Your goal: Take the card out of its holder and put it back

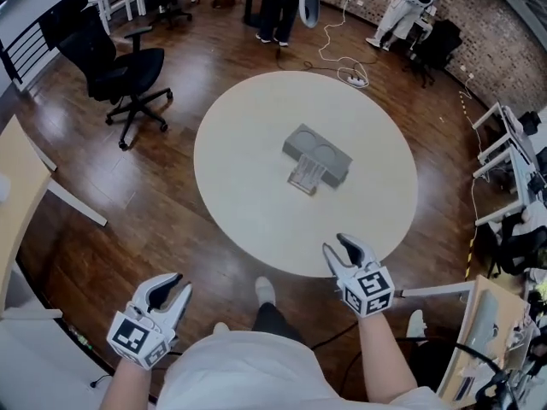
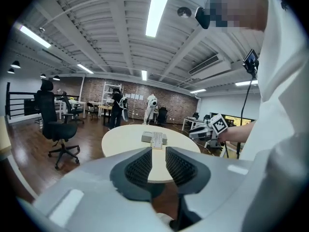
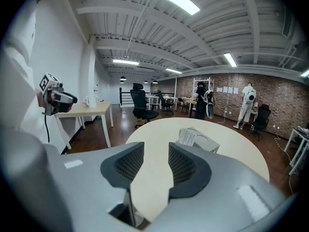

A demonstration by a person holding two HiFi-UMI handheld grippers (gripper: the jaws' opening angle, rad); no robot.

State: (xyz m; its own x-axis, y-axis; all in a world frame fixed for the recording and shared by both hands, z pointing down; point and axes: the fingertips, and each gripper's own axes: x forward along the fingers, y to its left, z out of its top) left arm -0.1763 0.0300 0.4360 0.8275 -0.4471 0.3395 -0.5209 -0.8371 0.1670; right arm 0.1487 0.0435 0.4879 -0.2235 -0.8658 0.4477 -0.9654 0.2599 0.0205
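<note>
Dark wood floor [image 1: 128, 195] all round, w/ a round white table [image 1: 248, 186] in front of me and a black office chair [image 1: 120, 71] off to the far left. Grey holder [image 1: 329, 156] sits near the table's middle. In the head view its long axis runs from upper left to lower right, w/ two round recesses on top. Card [image 1: 306, 176] is at the holder's near long side, on the edge facing me. In the right gripper view it stands nearly upright against the block, top edge up. Can't tell how deep it sits.

Left gripper [image 1: 175, 282] hangs over the floor beside my torso, well clear of the table, jaws released w/ a narrow gap and nothing btwn them. Right gripper [image 1: 339, 244] is at the table's near rim, pointing toward the holder, jaws parted, also empty. Neither touches card or holder.
</note>
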